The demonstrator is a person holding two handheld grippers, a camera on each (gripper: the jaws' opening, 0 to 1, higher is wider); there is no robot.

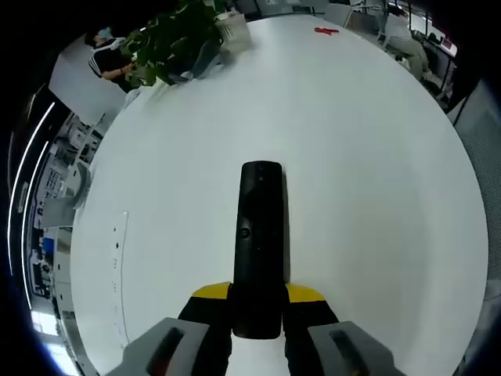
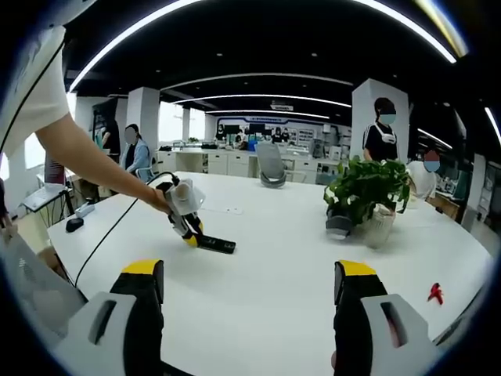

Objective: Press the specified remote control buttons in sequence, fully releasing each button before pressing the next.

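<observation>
A black remote control points away from me over the white table in the left gripper view. My left gripper is shut on the remote's near end, its yellow-tipped fingers pressing both sides. In the right gripper view my right gripper is open above the table, nothing between its fingers. Farther off in that view, the left gripper holds the remote just above the table, held by a person's hand.
A potted plant in a white pot stands at the back right of the table, also seen as the plant. A small red object lies near the right edge. A cable trails across the left. People and chairs stand beyond the table.
</observation>
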